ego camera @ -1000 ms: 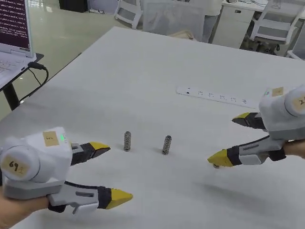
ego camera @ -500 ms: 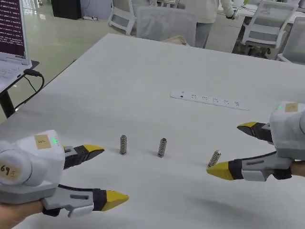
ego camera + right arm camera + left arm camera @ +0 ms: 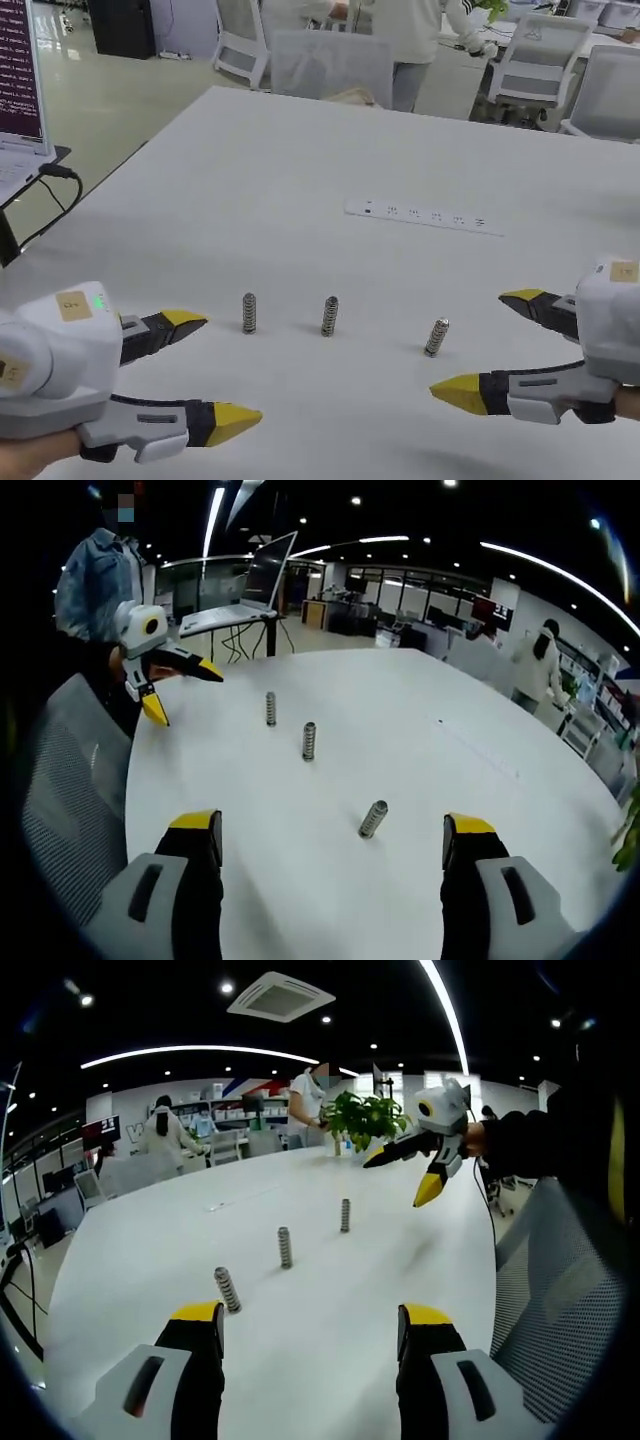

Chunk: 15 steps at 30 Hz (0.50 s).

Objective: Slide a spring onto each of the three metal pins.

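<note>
My left claw and my right claw both hung open and empty over the near edge of the desk, one at each side, touching nothing. Between them three springs stood in a row along that edge, well apart from each other: the left spring and the middle spring upright, the right spring tilted and nearest to my right claw. A power strip lay beyond them, toward the far edge.
</note>
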Tool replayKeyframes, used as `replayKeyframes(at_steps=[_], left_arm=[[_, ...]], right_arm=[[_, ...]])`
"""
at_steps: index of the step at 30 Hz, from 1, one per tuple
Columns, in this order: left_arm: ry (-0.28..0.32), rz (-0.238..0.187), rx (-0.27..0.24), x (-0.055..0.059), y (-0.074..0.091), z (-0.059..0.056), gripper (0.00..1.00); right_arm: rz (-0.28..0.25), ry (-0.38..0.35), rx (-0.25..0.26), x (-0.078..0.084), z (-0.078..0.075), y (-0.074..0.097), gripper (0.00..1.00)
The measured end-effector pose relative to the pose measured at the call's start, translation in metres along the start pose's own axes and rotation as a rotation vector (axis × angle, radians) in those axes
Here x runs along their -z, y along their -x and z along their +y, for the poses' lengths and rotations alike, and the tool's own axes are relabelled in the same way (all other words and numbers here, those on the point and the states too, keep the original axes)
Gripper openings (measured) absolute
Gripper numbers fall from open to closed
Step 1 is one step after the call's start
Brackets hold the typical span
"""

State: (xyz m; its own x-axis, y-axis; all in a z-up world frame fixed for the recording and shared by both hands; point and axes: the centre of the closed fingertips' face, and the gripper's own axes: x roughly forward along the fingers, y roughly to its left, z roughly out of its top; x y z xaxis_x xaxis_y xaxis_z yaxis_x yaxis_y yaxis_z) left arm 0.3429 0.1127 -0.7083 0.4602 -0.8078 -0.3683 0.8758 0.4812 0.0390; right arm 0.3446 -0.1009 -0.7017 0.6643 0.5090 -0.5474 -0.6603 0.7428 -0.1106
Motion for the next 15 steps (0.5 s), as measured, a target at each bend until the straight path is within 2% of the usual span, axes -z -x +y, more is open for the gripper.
replayKeyframes(at_steps=[8,15], left_arm=[[0.013,-0.009,-0.007,-0.001,0.001,0.001,0.67],[0.020,-0.007,-0.012,0.002,0.002,0.000,0.67]], right_arm=[[-0.026,-0.012,0.007,0.010,0.002,0.004,0.90],[-0.041,-0.021,-0.021,0.020,0.012,0.002,0.92]])
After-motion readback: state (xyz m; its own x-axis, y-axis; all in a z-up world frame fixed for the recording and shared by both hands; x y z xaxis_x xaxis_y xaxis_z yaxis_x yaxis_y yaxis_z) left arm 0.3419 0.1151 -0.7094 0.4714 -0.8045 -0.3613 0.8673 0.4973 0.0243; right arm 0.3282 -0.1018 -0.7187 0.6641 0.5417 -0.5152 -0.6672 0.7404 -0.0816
